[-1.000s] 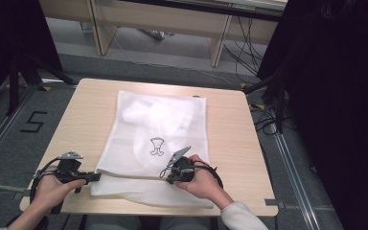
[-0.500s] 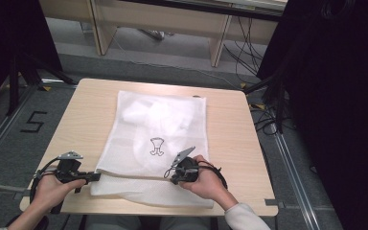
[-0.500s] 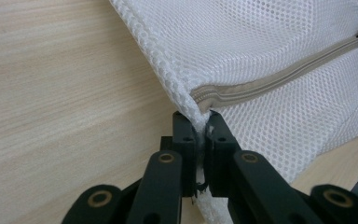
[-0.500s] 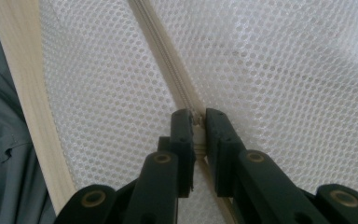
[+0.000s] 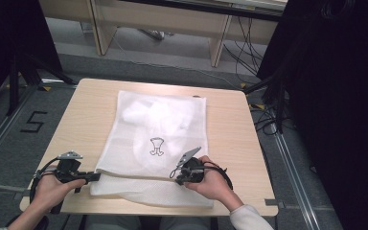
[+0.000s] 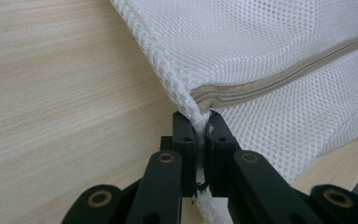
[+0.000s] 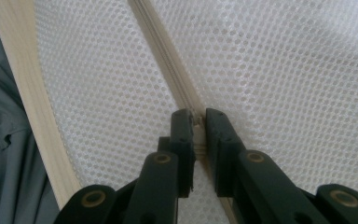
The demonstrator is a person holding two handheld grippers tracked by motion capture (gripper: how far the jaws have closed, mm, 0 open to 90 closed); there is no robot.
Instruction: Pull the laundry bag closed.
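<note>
A white mesh laundry bag (image 5: 163, 120) with a small black logo lies flat on the wooden table (image 5: 230, 134). Its beige zipper (image 6: 279, 74) runs along the near part of the bag. My left gripper (image 5: 95, 176) is at the bag's near left corner, and in the left gripper view it (image 6: 201, 122) is shut on the mesh right at the zipper's end. My right gripper (image 5: 176, 174) sits further right on the same zipper line (image 7: 165, 56). In the right gripper view its jaws (image 7: 198, 119) are closed on a small tab at the zipper, apparently the pull.
The table's near edge (image 7: 32, 121) runs just behind the right gripper, with grey trousers (image 7: 4, 154) below it. Bare wood lies left (image 5: 81, 129) and right of the bag. Cables (image 5: 268, 120) trail on the floor at the right, and a floor mark "5" (image 5: 33, 122) is at the left.
The right gripper has crept slightly to the right along the zipper. The left gripper holds its place on the bag's corner.
</note>
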